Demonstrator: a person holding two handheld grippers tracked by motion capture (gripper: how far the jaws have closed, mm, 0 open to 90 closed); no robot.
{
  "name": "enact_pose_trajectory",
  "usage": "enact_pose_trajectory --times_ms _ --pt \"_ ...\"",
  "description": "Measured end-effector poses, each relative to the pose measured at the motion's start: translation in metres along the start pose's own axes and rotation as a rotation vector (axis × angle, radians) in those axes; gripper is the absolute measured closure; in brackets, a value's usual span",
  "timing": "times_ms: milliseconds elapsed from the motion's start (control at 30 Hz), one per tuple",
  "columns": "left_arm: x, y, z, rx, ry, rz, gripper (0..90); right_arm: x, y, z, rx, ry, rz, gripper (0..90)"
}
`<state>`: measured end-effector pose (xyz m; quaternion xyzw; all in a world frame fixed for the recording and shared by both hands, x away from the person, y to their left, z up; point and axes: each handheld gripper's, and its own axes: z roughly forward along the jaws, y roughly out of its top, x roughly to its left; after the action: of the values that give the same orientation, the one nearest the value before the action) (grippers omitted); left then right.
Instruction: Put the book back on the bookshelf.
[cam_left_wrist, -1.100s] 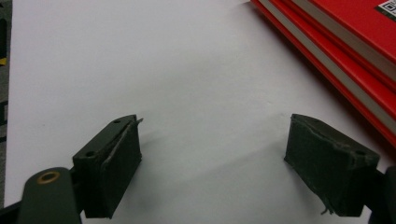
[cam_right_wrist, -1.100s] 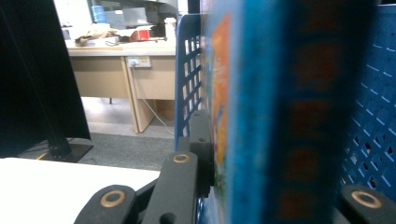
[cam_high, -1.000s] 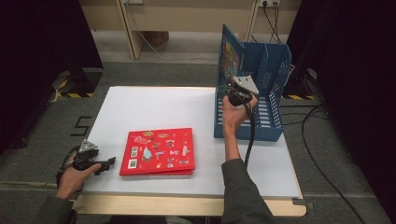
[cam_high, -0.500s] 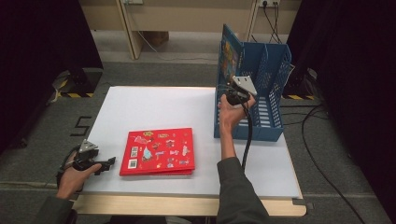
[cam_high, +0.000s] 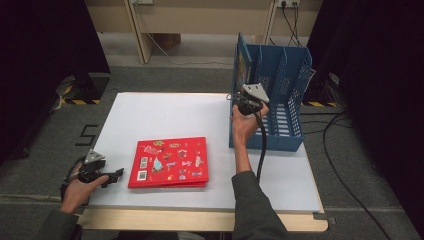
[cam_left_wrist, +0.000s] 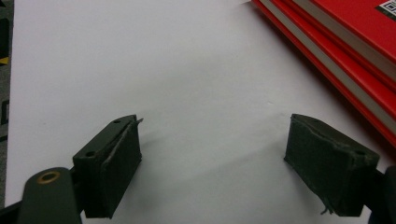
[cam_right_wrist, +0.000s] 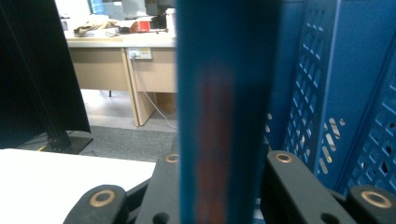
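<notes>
A blue book stands upright in the leftmost slot of the blue file rack. My right gripper is at the book's near edge, and the spine sits between its jaws. Those jaws have just been opening a little, and the pads still lie against the spine. A red book lies flat on the white table. My left gripper rests at the table's front left, just left of the red book. Its jaws stand open with only bare table between them.
The rack stands at the table's right edge, with further dividers to the right of the book. Black curtains hang on both sides. A wooden desk stands beyond the table, and cables trail on the floor at the right.
My right hand has shifted slightly to the left beside the rack, still at the blue book. The left hand and the red book have not moved.
</notes>
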<state>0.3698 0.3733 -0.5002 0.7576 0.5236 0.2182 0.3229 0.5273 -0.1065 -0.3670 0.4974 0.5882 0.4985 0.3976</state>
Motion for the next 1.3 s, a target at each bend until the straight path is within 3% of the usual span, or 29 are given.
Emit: enact_pose_trajectory --times_ms 100,367,600,800,1000,1300 --pt "0.000 0.000 0.000 0.000 0.000 -0.001 16.7 0.000 0.000 -0.001 0.034 0.003 -0.012 76.2" --pt "0.000 0.000 0.000 0.000 0.003 -0.001 16.8 0.003 -0.002 -0.012 0.041 0.045 -0.051 66.8" --pt "0.000 0.000 0.000 0.001 0.004 0.000 16.8 0.004 0.001 -0.031 0.039 0.120 -0.071 64.2" --pt "-0.001 0.000 0.000 0.000 0.006 -0.002 16.9 0.000 -0.014 -0.041 0.067 0.176 -0.081 64.4" --pt "-0.001 0.000 0.000 0.003 0.007 -0.002 16.8 0.001 -0.019 -0.043 0.075 0.186 -0.086 64.6" --pt "-0.001 0.000 0.000 0.002 0.006 -0.002 16.8 0.002 -0.015 -0.026 0.078 0.166 -0.078 65.0"
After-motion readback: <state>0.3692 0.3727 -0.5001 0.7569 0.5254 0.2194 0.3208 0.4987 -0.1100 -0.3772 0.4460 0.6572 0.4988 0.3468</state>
